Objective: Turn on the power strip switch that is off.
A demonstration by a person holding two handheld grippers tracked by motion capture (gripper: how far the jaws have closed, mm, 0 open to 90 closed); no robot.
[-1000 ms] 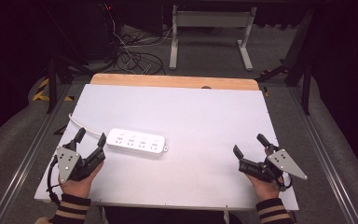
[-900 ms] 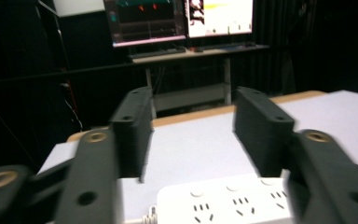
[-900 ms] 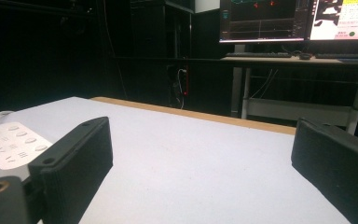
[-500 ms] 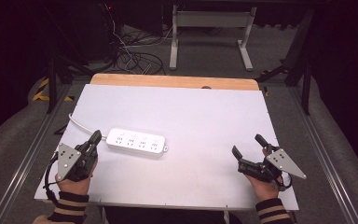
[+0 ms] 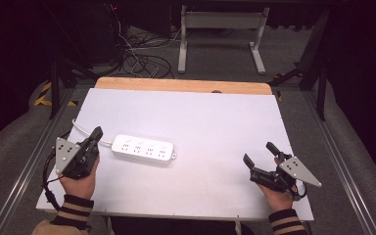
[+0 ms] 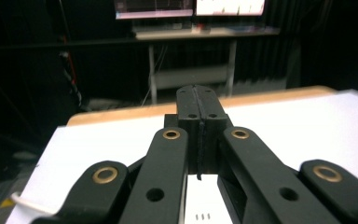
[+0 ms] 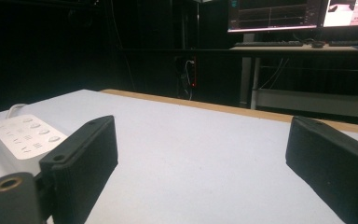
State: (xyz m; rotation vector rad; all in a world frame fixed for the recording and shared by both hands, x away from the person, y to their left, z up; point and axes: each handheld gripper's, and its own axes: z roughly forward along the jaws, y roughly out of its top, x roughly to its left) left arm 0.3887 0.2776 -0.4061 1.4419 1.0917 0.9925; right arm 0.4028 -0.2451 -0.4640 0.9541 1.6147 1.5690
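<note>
Since a second ago, my left gripper (image 5: 96, 133) has pulled its jaws together: they stood spread then, and now they are clenched pad to pad with nothing between them, as the left gripper view shows, where the two black pads (image 6: 199, 122) meet along one thin seam. That hand has also come up a little off the table and closer to the strip. My right gripper (image 5: 259, 155) has kept its place near the front right edge, jaws released and wide apart, holding nothing; in the right gripper view its two pads (image 7: 91, 151) stand far from each other with bare sheet between them.

Nearest to me is the front edge of the white table sheet (image 5: 215, 127), with my striped sleeves coming in from below. Just beyond my left gripper's tip lies the white power strip (image 5: 143, 149), flat on the sheet, its long side running across, left of centre. My closed jaws point at its left end and sit just beside it; I cannot tell whether they touch. Its white cord (image 5: 81, 128) curls off toward the left edge. My right gripper is well apart from the strip. Farther on, the wooden table edge (image 5: 181, 85) shows past the sheet.
</note>
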